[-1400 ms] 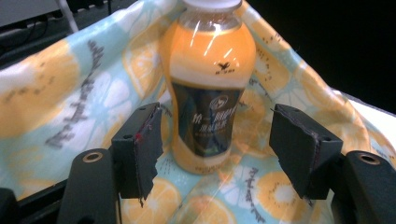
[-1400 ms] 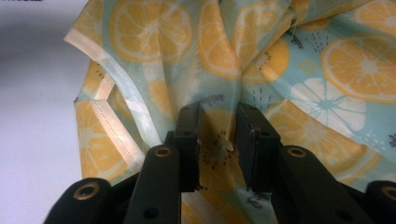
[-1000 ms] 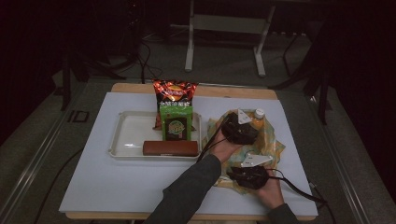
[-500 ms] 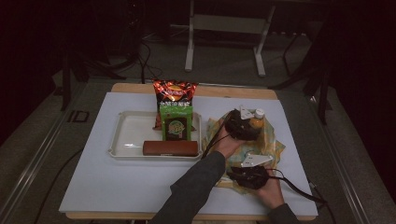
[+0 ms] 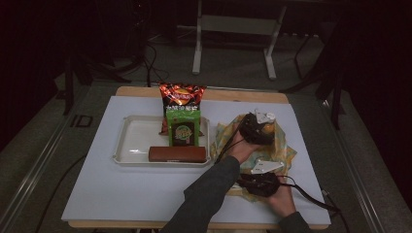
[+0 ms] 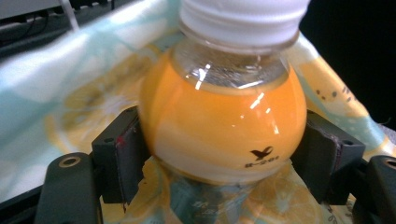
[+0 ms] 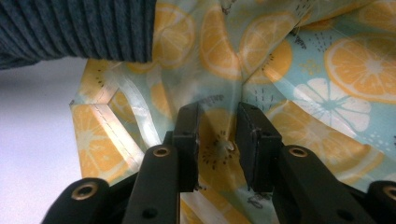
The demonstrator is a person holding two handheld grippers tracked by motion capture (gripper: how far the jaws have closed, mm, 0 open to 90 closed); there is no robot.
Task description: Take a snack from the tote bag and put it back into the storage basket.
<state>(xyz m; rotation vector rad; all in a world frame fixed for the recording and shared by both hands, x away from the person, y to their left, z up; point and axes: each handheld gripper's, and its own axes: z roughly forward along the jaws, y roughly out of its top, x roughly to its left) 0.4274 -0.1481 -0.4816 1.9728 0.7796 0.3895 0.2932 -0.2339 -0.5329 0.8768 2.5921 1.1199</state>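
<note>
The left gripper (image 5: 254, 129) had its jaws clamped on the orange juice bottle (image 6: 222, 123), one pad against each side of the round shoulder just below the white cap (image 6: 243, 21) (the liquid line sat right at the neck). That bottle stood on the right half of the desk (image 5: 121, 189), on the citrus-print bag (image 7: 327, 70), whose fabric rose behind it. The right gripper (image 7: 217, 144) sat nearer the person, its jaws nearly shut on a fold of that same bag, pinching the fabric between them, with a ribbed grey sleeve (image 7: 79, 28) crossing above. Off to the left, the white tray (image 5: 128, 145) carried a brown bar (image 5: 177, 154), a green packet (image 5: 183, 127) standing up and a red chip bag (image 5: 181, 97) behind it.
</note>
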